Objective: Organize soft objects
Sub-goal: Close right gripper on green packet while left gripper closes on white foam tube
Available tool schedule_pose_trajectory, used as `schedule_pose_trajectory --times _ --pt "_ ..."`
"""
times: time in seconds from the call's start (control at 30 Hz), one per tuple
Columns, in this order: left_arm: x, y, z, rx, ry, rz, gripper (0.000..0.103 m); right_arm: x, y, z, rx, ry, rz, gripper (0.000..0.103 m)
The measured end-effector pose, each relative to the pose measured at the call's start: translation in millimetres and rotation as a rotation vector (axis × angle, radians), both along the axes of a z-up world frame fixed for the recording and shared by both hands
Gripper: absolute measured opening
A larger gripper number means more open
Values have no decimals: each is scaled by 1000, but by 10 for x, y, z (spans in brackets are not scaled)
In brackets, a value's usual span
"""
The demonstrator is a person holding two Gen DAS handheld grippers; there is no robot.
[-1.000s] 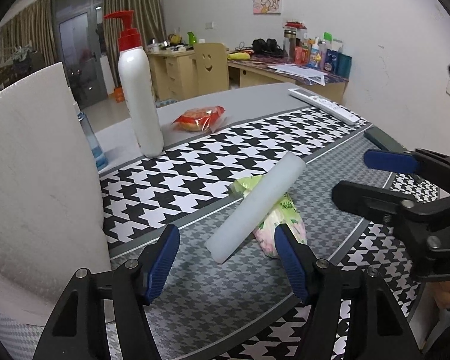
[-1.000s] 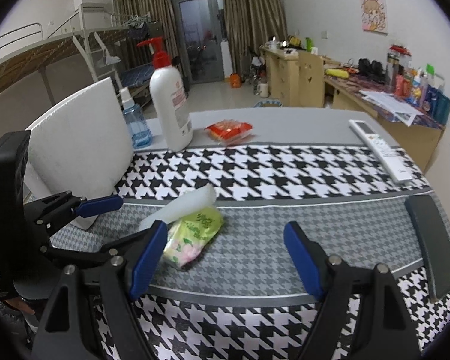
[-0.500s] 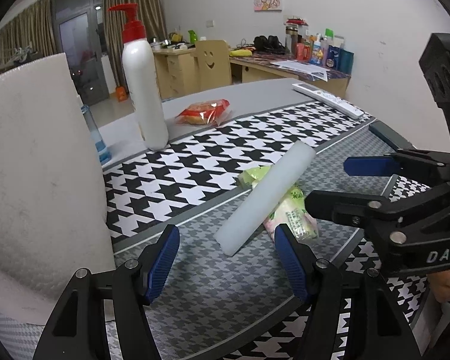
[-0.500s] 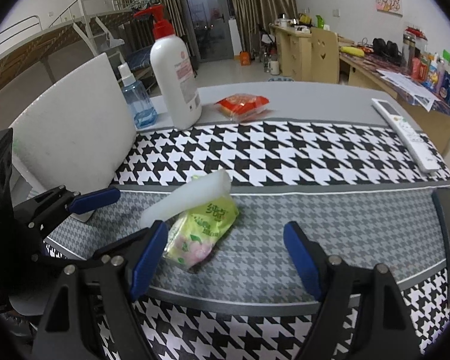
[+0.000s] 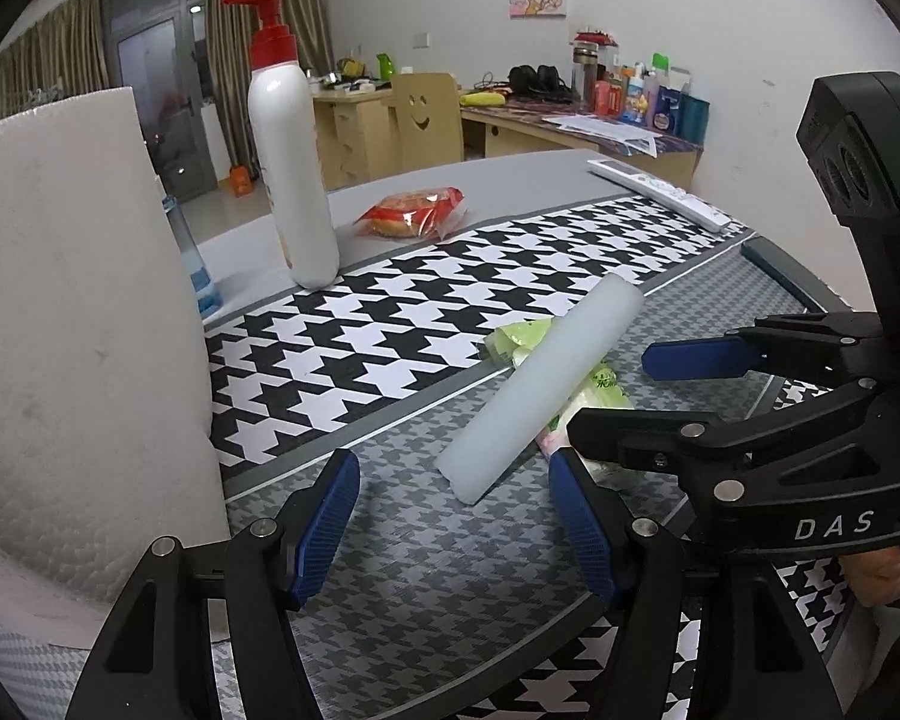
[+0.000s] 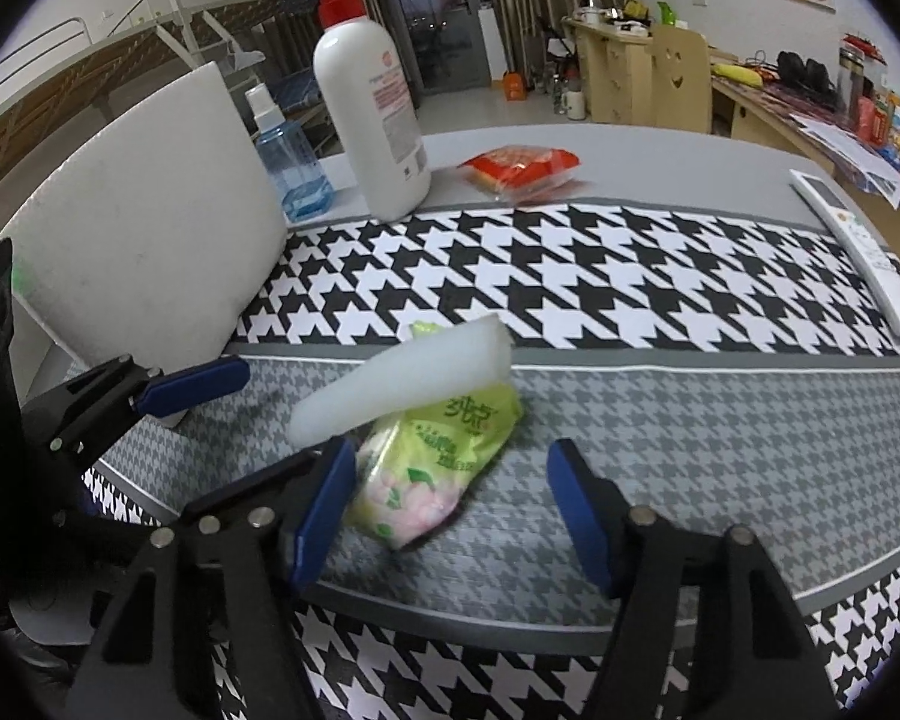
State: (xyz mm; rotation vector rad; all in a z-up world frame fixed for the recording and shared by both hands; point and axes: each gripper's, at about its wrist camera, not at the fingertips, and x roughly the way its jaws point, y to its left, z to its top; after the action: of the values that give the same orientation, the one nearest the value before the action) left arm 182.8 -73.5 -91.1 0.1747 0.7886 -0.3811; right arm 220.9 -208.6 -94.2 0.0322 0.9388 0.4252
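Note:
A green tissue pack (image 6: 444,450) lies on the grey houndstooth mat, and a white foam cylinder (image 6: 402,384) rests slanted across its far end. My right gripper (image 6: 450,510) is low over the pack's near end with its jaws closing. The pack is between the jaws: the left pad is next to its edge and the right pad stands clear of it. My left gripper (image 5: 456,516) is open and holds nothing, and the near end of the foam cylinder (image 5: 540,384) lies just ahead of its fingertips. In the left wrist view the right gripper (image 5: 660,390) straddles the tissue pack (image 5: 600,387) from the right.
A white foam board (image 5: 78,330) stands at the left. Behind it and the mat are a blue spray bottle (image 6: 288,168), a tall white pump bottle (image 5: 291,180) and a red snack packet (image 5: 411,213). A white remote (image 5: 660,192) and a dark flat thing (image 5: 786,276) lie at the right.
My right gripper has come down and in over the tissue pack, and its jaws have narrowed. The left gripper has hardly moved.

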Motion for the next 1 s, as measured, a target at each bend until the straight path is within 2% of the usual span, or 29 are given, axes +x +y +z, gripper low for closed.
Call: schedule_pose_trajectory --times 0.3,0.77,0.83,0.9,1.0 --pt "-21 -37 9 4 -11 -23 67 11 36 -40 24 32 35 54" --pt "11 -5 -1 23 -14 -7 67 94 121 -62 -20 44 54 54" --pt "16 -5 -4 22 -11 -11 67 113 134 -68 -32 44 54 47" --pt "14 -15 -1 14 -11 -21 67 128 152 -73 -29 51 69 35" --pt "18 -35 7 19 -21 -24 67 125 150 -55 -23 52 83 28"
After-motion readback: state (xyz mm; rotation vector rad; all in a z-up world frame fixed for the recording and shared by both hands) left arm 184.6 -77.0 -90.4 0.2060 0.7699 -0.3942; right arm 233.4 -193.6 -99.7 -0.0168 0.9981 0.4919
